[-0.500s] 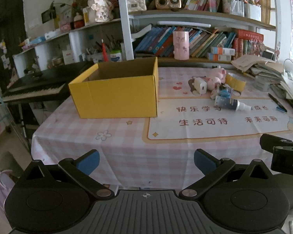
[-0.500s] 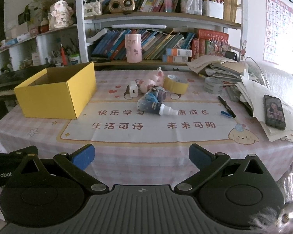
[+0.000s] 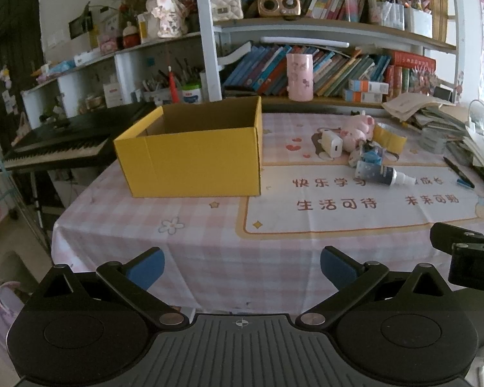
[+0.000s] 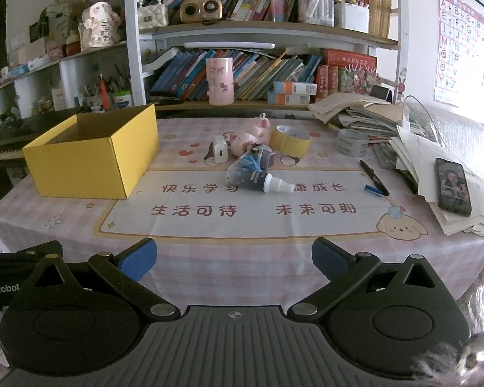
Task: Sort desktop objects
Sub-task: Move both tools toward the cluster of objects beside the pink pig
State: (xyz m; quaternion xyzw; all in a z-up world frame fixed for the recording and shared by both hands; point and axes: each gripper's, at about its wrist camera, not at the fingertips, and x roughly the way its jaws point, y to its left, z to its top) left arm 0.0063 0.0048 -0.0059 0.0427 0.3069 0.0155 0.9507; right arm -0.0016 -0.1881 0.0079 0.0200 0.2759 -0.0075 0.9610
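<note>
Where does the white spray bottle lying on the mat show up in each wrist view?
Left wrist: spray bottle right of centre, nozzle pointing right.
Right wrist: spray bottle near centre, nozzle pointing right.
Shared landmark: the yellow box sits to its left in both.

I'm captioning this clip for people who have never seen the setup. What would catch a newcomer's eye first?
The bright yellow cardboard box stands open on the left of the pink checked tablecloth. To its right lies a small heap: a pink pig toy, a white charger, a yellow tape roll and a spray bottle on its side. Behind, packed bookshelves fill the wall, while both grippers wait at the near edge, jaws open.
</note>
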